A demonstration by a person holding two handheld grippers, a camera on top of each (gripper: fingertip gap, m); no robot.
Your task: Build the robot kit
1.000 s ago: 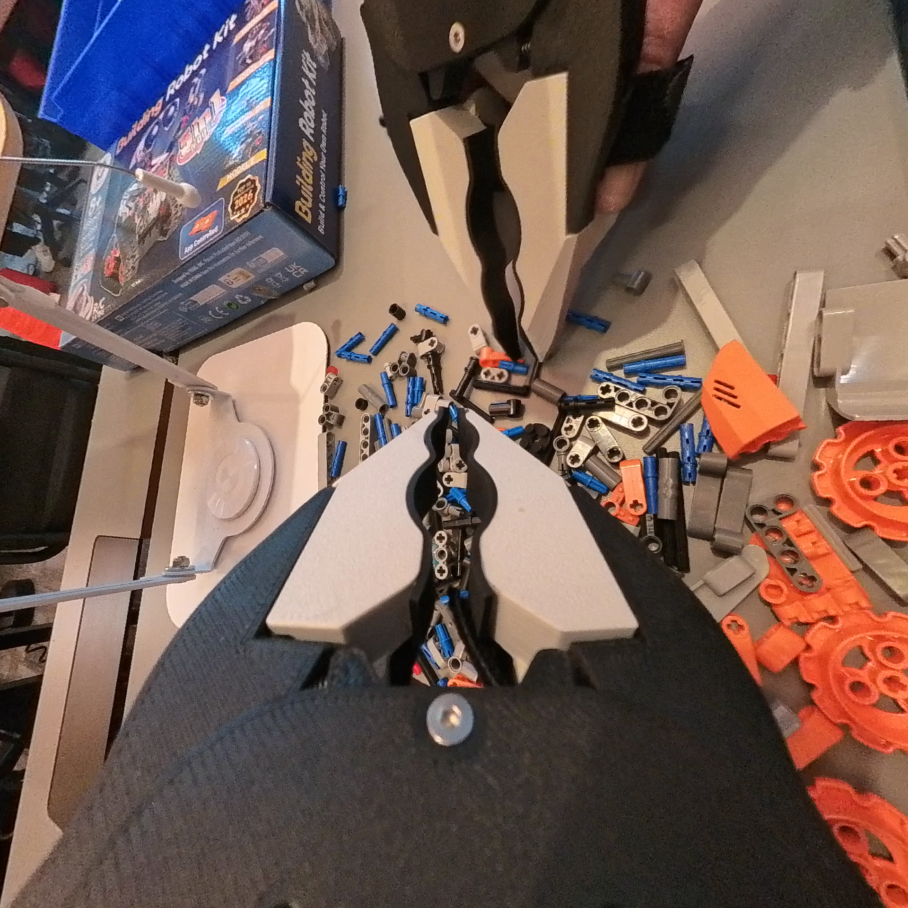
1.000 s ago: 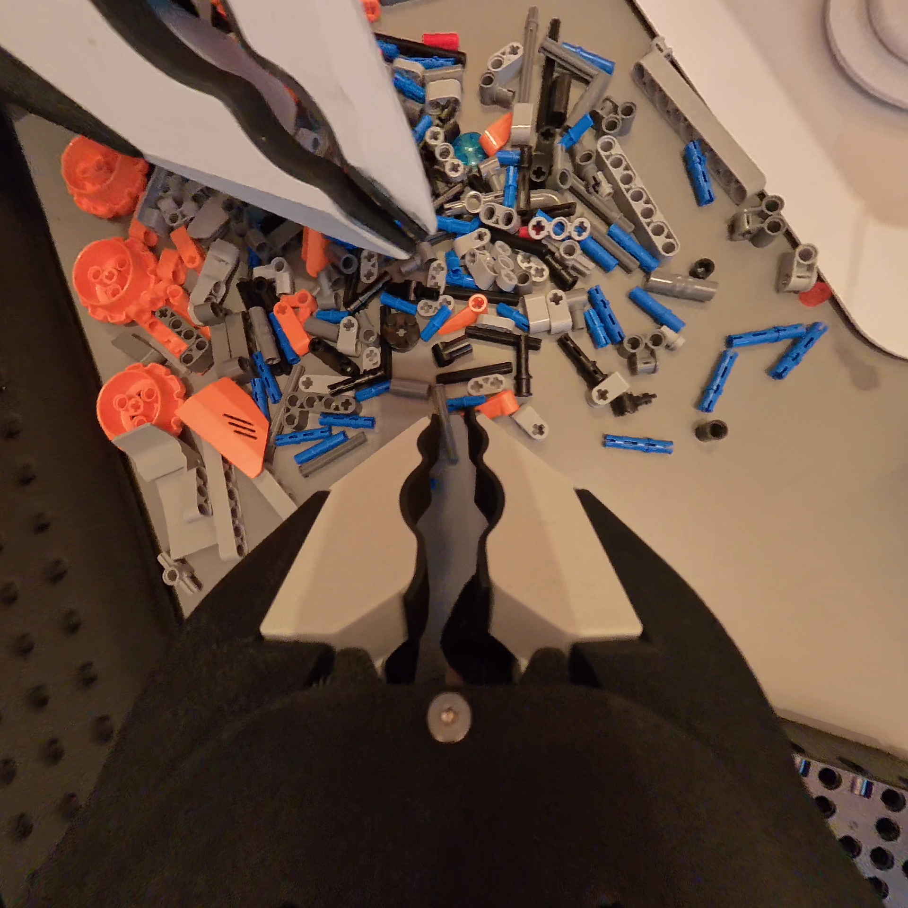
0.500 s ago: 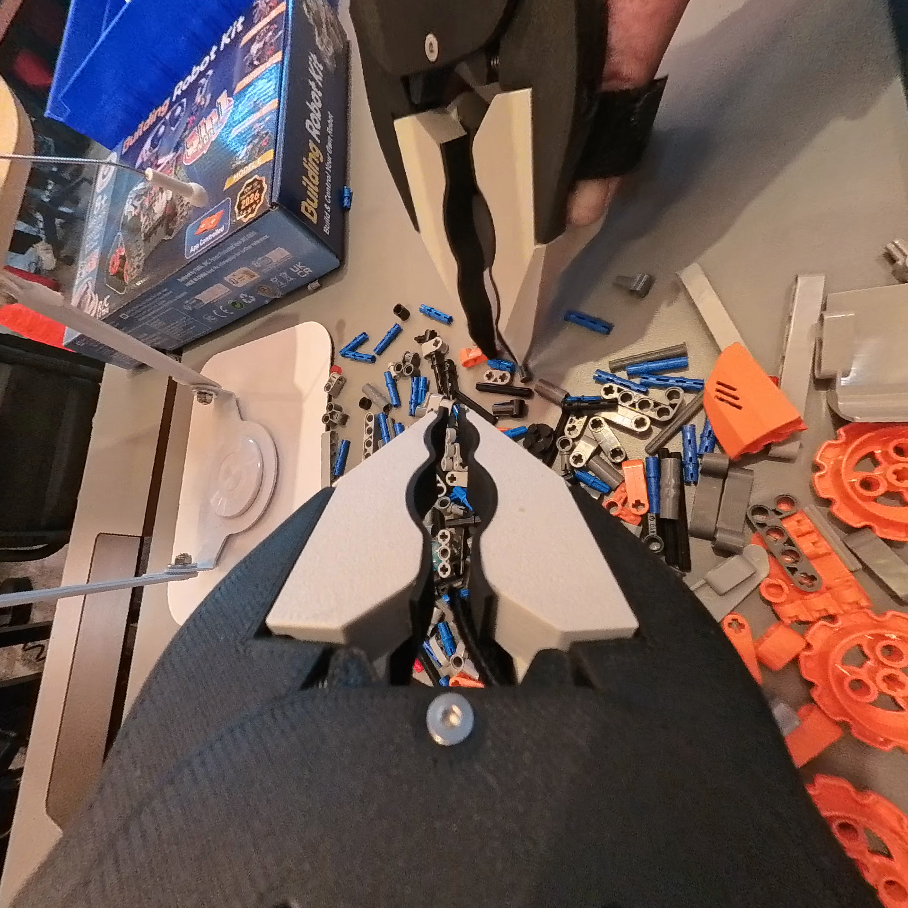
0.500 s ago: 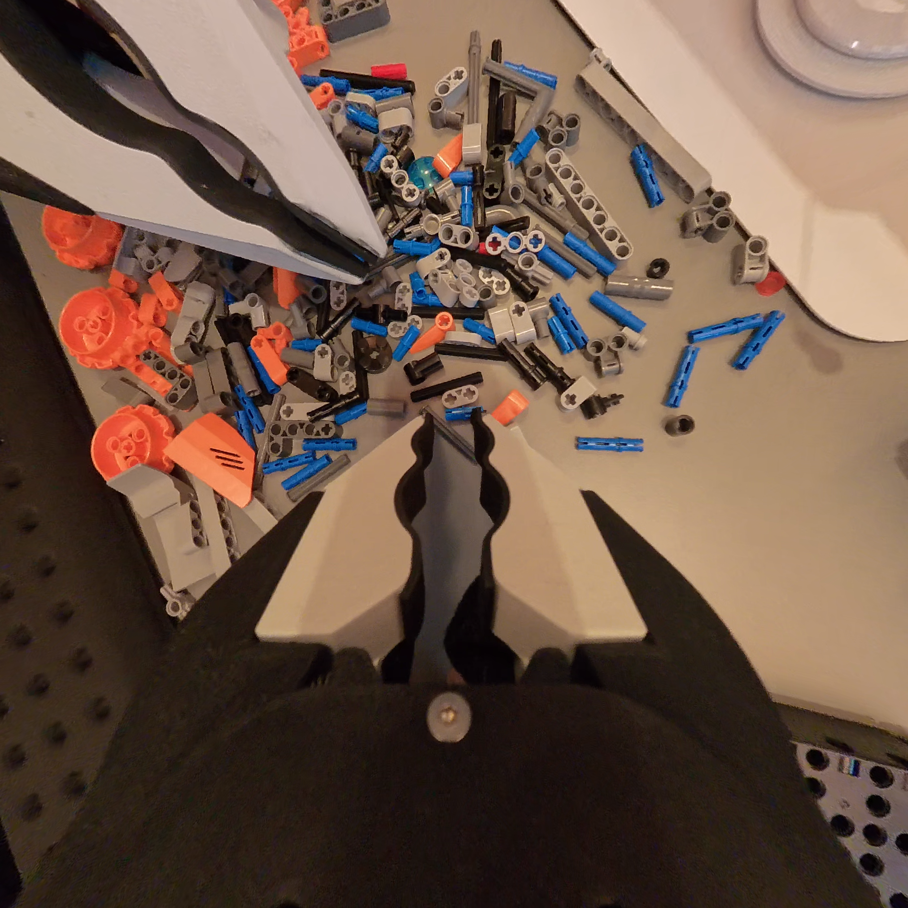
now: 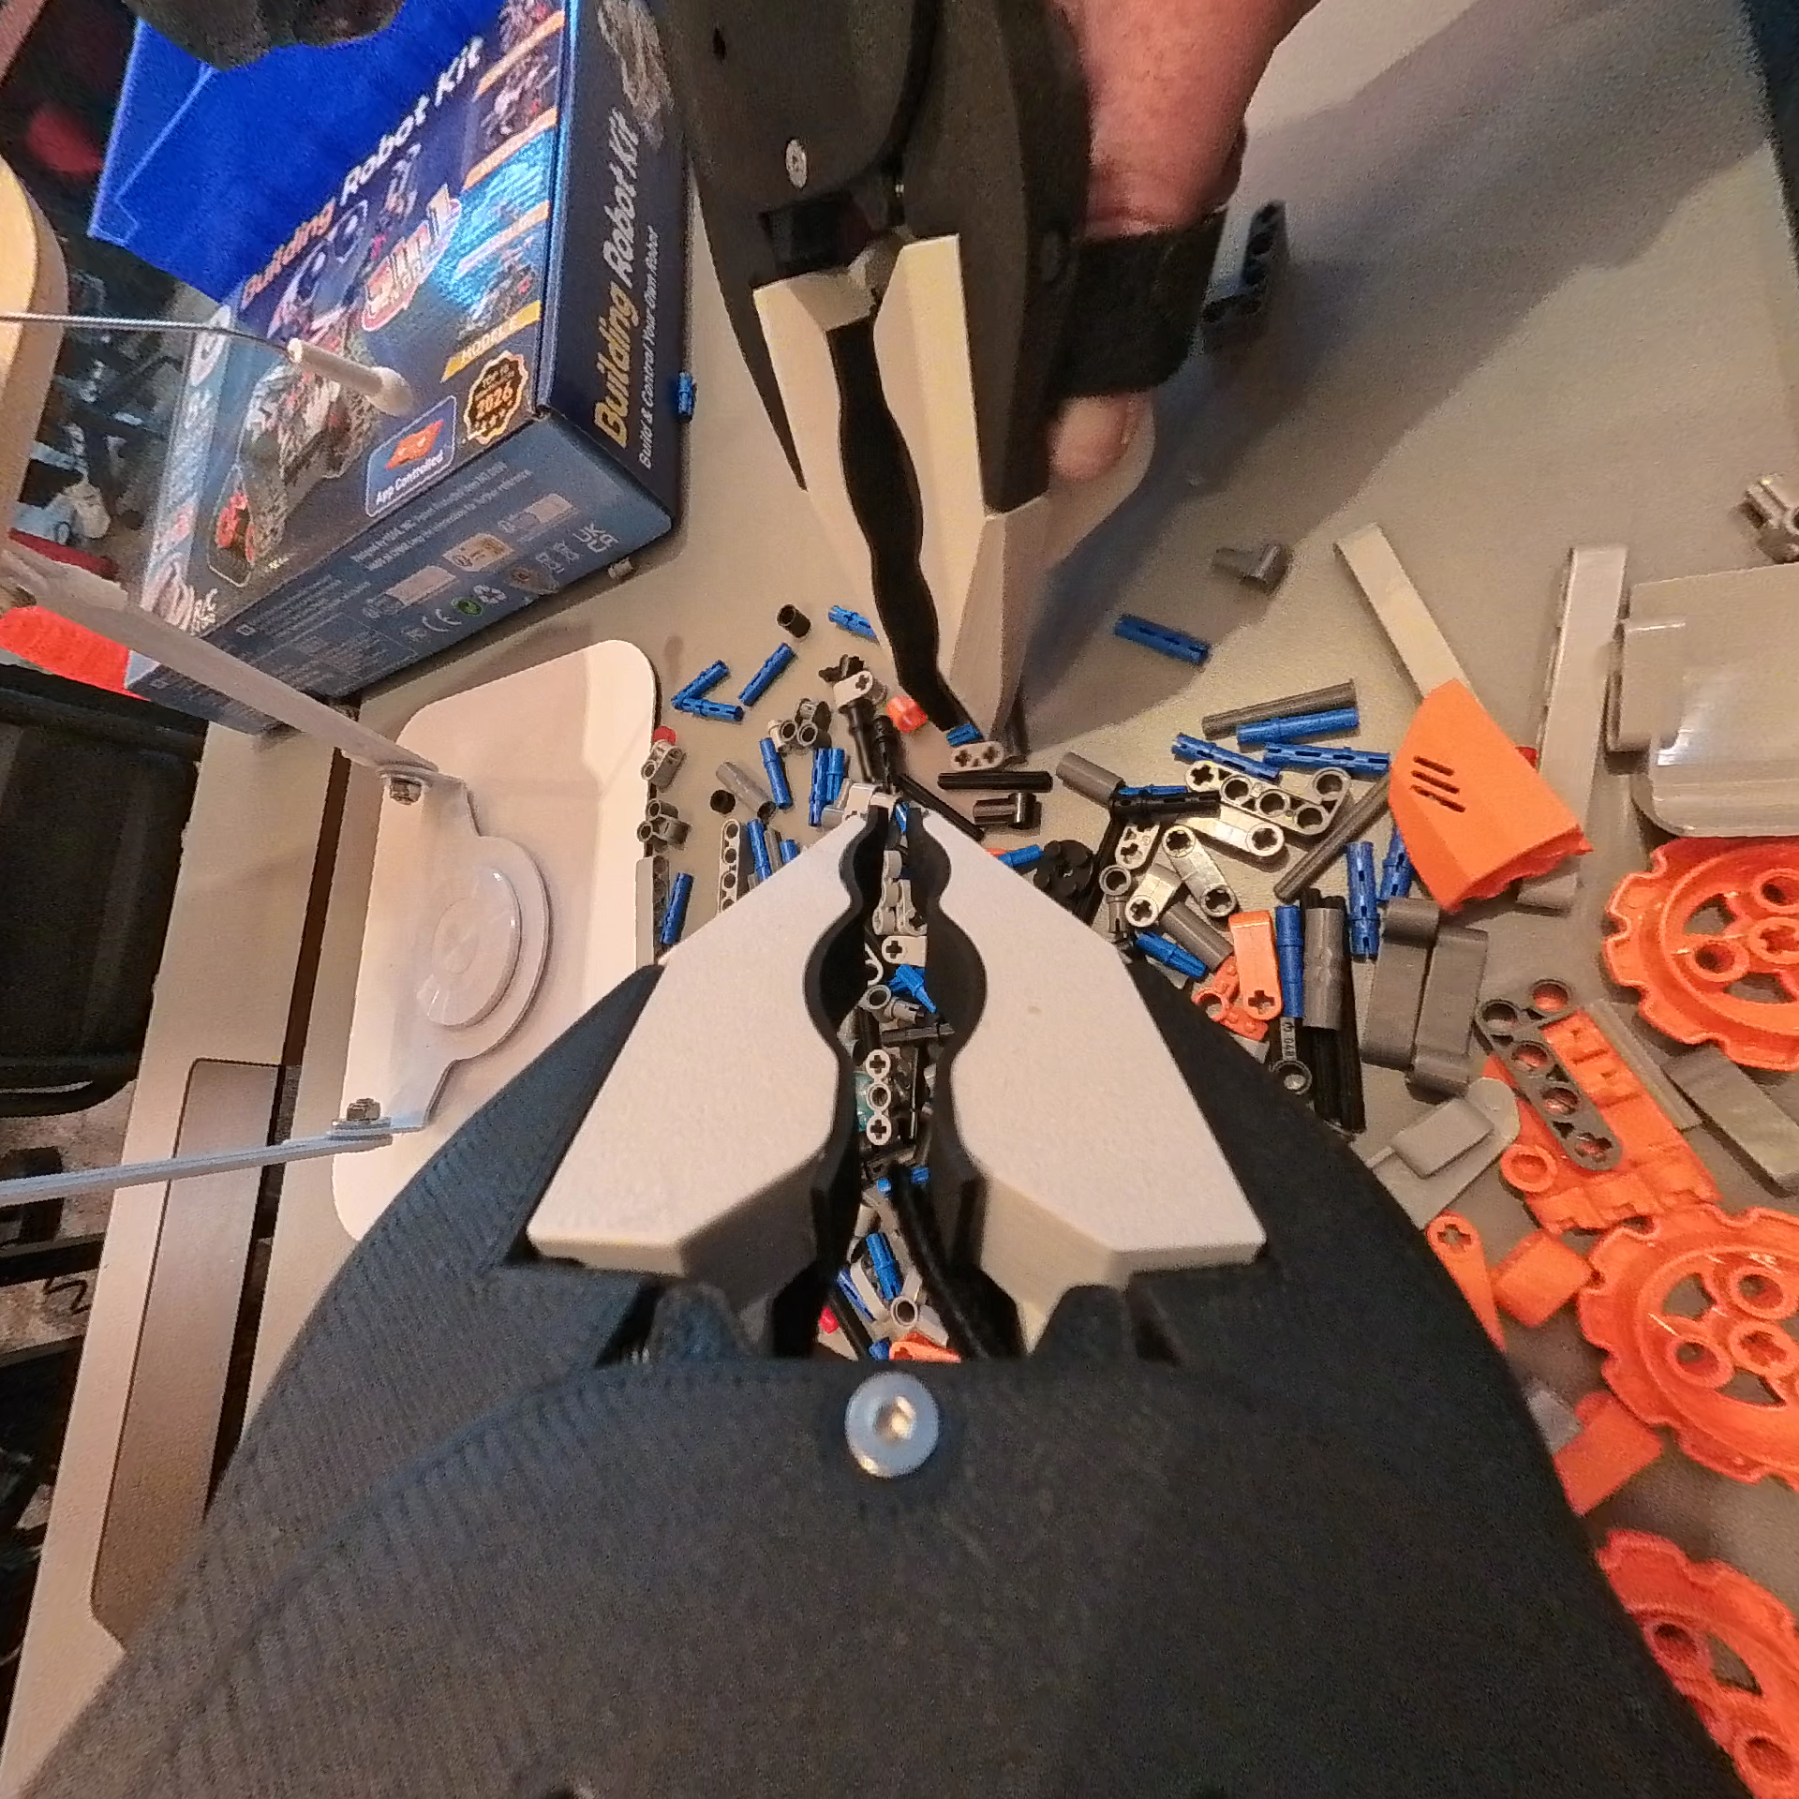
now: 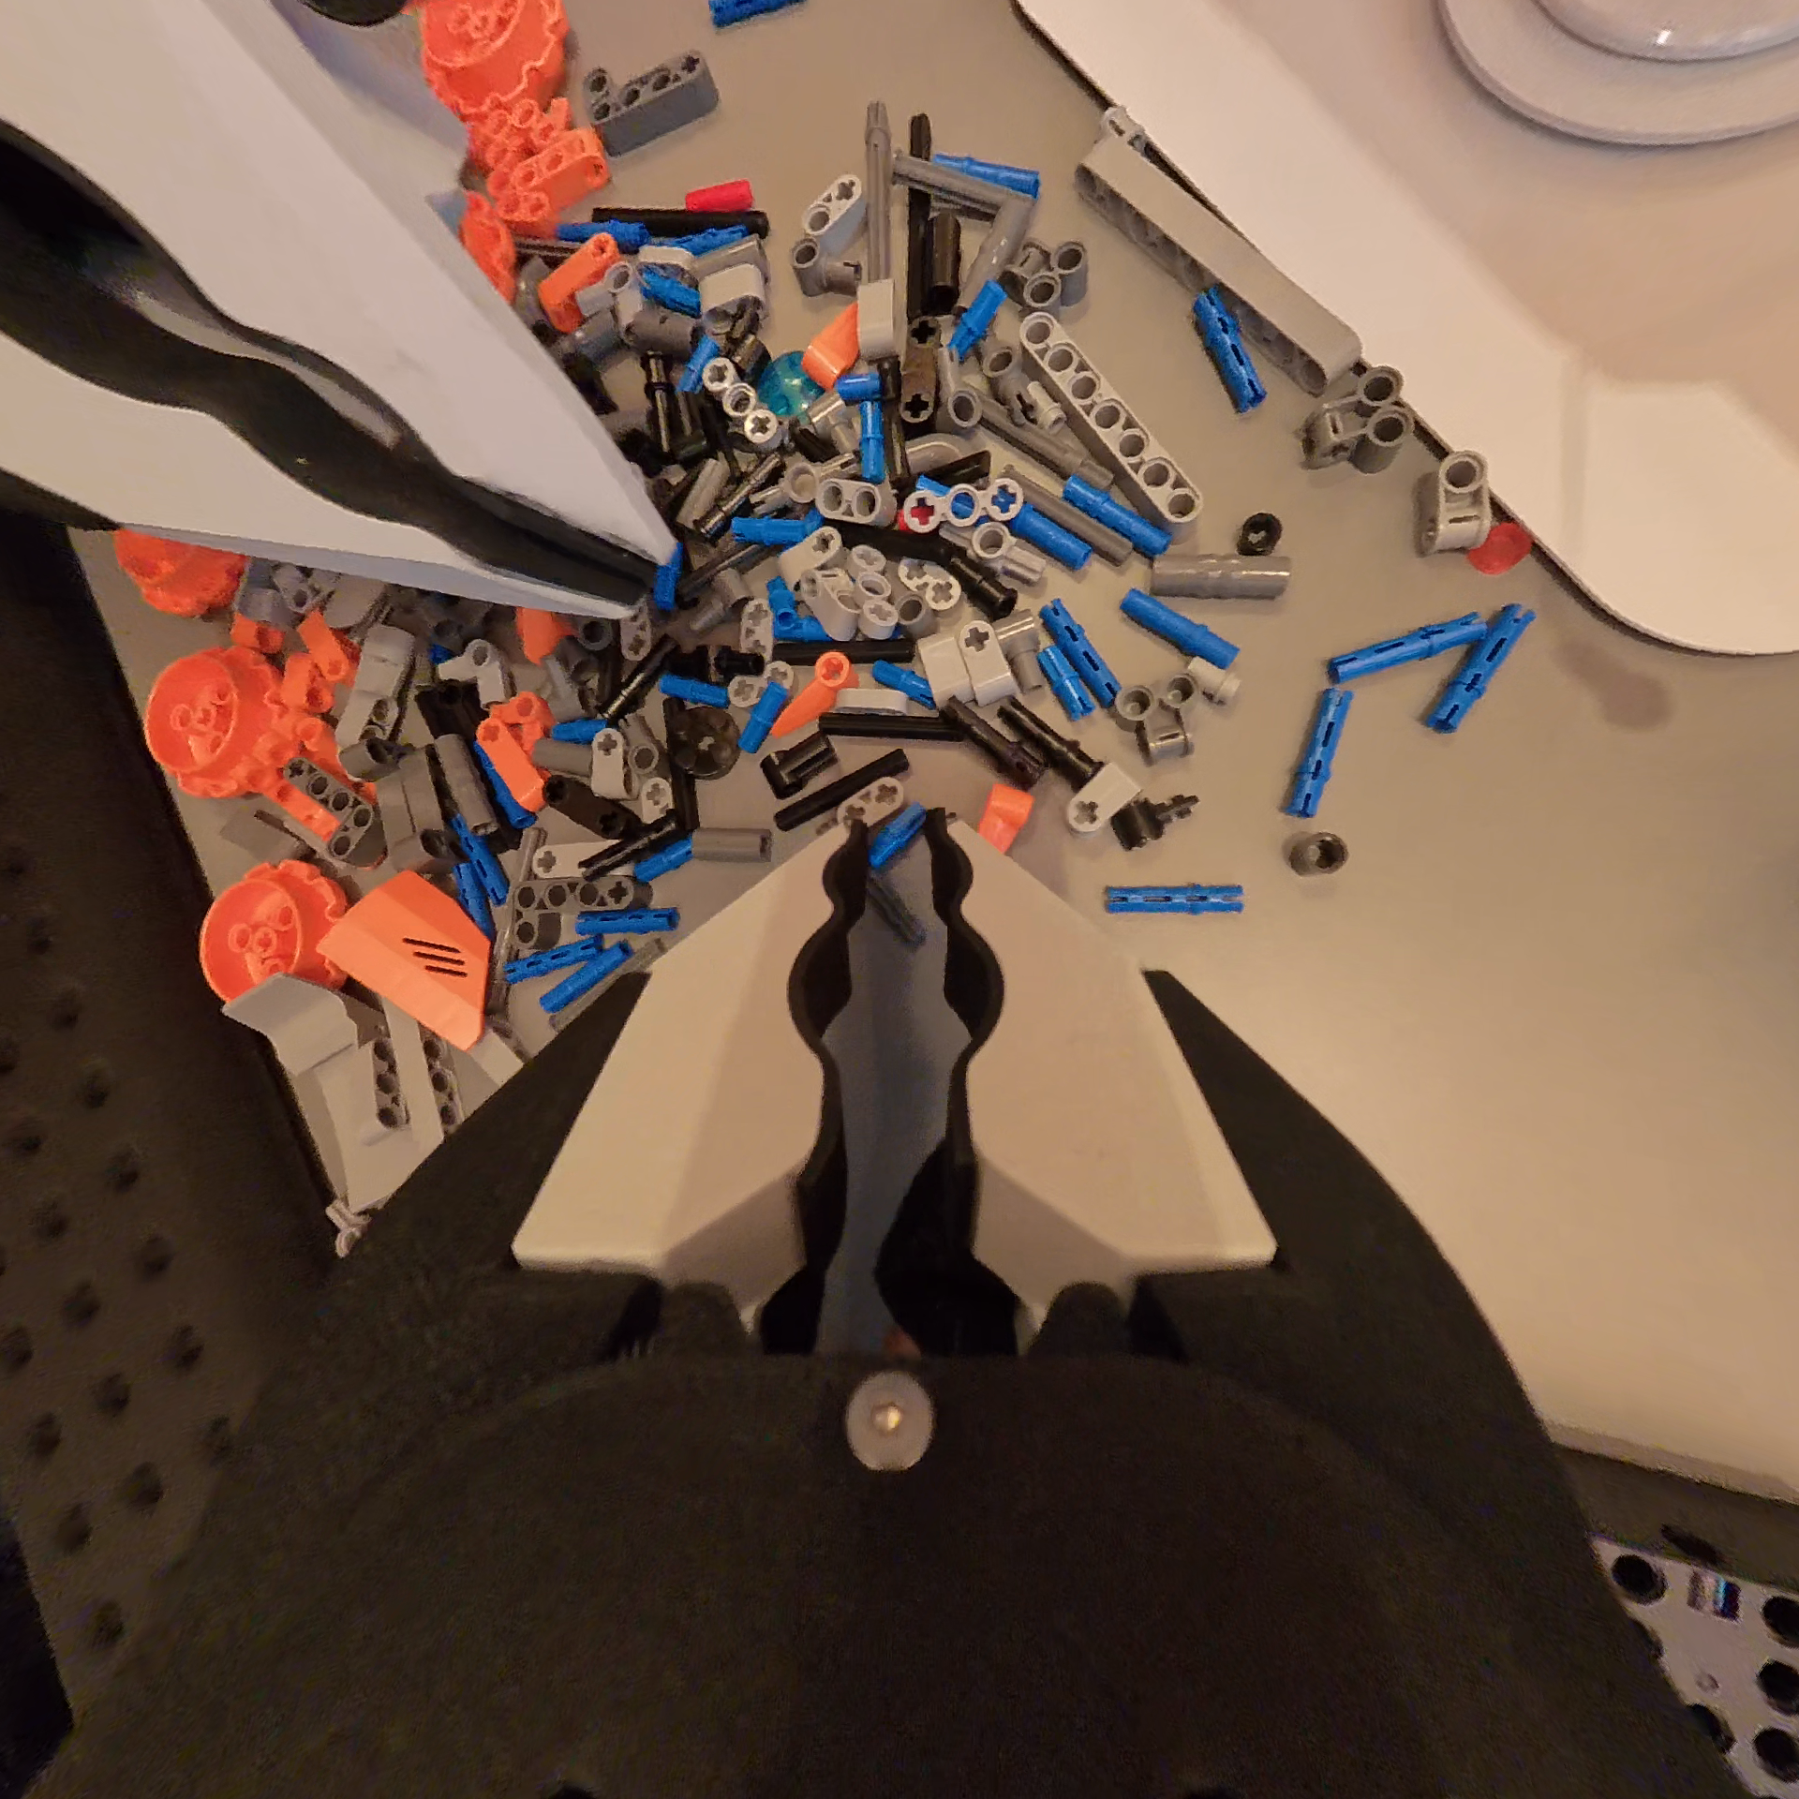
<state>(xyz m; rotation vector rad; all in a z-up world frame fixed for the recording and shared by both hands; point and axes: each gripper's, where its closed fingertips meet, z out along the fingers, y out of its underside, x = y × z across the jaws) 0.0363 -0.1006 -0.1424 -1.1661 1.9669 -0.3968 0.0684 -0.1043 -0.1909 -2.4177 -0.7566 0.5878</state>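
building pieces (image 6: 876, 545), blue, grey, black and orange, lie heaped and scattered on a grey table (image 6: 1363, 1119). a dark blue printed box (image 5: 409, 389) stands at the heap's far edge, with a white stand base (image 5: 545, 779) beside it. the left gripper (image 5: 891, 818) hangs over the middle of the heap, fingers pressed nearly together; whether they pinch anything i cannot tell. the right gripper (image 6: 896, 827), held by a hand (image 5: 1149, 127), points down at the heap's near edge. orange wheels (image 5: 1723, 935) and an orange panel (image 5: 1470, 798) lie to one side. a blue pin (image 6: 898, 833) sits clamped between the right gripper's tips.
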